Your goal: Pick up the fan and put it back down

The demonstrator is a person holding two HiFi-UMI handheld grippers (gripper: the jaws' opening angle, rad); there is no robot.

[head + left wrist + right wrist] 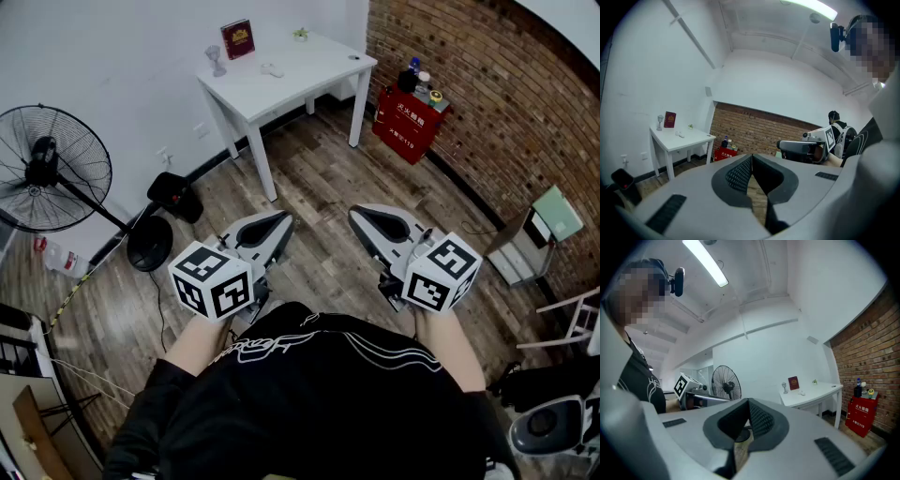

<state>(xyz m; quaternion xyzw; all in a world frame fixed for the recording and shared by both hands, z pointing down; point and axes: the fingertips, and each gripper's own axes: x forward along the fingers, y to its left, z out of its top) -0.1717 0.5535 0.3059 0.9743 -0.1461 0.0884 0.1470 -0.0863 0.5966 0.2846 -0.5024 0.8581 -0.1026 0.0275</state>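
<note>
A black pedestal fan (45,169) stands on the wood floor at the far left by the white wall, its round base (150,244) nearer to me. It also shows in the right gripper view, the fan (725,383) standing beyond the jaws. My left gripper (281,221) and right gripper (361,214) are held side by side in front of my body, well away from the fan. Both are shut with nothing between the pads. In their own views, the left gripper (751,158) faces the brick wall and the right gripper (749,404) faces the fan.
A white table (309,70) stands against the far wall with a red book and small items on it. A red box (409,120) sits by the brick wall. A black bag (173,195) lies near the fan's base. White furniture (548,230) stands at the right.
</note>
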